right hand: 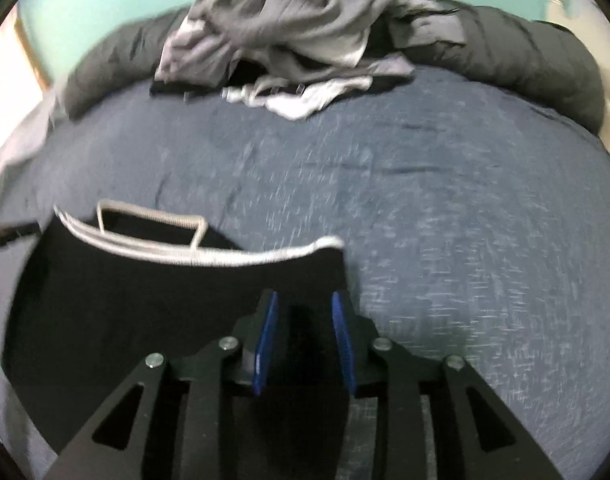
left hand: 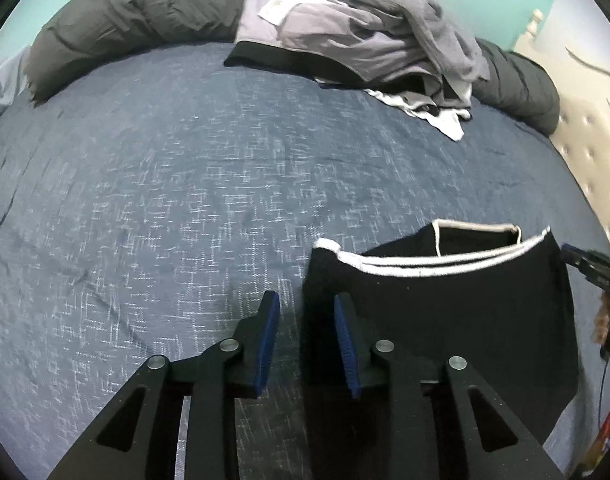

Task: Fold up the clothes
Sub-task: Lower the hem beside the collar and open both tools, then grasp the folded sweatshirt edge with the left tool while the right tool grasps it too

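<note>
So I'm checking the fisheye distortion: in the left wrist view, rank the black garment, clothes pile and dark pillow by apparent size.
1. black garment, inflated by nearness
2. and 3. clothes pile and dark pillow, too alike to rank

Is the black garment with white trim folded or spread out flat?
Partly folded. The black garment lies doubled on the blue bedspread, with two white-trimmed edges stacked near its top and a smaller trimmed layer showing behind them.

Matte black plastic two-finger left gripper (left hand: 307,312), blue ribbed pads (left hand: 268,340), round silver pivot screws; right gripper (right hand: 305,310) identical.
</note>
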The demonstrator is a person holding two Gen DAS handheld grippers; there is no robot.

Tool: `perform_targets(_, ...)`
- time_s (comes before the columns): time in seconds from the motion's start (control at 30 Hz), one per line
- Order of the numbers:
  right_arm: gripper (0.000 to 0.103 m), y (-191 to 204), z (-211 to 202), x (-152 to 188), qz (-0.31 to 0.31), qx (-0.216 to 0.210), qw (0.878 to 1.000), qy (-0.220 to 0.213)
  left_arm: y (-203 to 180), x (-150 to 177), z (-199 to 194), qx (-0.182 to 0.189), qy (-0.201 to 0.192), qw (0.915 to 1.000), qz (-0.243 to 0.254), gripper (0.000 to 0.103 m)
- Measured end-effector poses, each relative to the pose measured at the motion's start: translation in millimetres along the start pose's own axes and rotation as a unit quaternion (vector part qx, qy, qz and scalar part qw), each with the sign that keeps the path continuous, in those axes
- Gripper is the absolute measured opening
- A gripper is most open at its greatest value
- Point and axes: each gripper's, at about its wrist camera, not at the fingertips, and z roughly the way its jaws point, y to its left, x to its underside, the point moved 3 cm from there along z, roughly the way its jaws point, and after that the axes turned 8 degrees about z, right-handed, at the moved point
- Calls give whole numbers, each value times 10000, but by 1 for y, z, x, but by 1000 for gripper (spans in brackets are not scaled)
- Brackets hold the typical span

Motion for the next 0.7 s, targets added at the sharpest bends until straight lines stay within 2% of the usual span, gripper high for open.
perform_targets(0.2,28,-8,26,2,5,347,9992,179,-5,4,16,50,122,9999,74,31)
perform_targets(0.3,28,-9,28,3,-17,324,9993,177,-4,8,26,9,193,9998,65,31)
perform_targets(0.47,9,-9,29,3,-86,278,9995,118,-3,11,34,49,206,9998,26,31)
perform_targets(0.63,6,-18,15,-2,312,-23,9992,-261,-4,11,37,8,225,9997,83,31)
perform_targets(0.7,6,-22,11,-2,431,-104,9987,-262,-4,10,36,-7,226,9997,99,31)
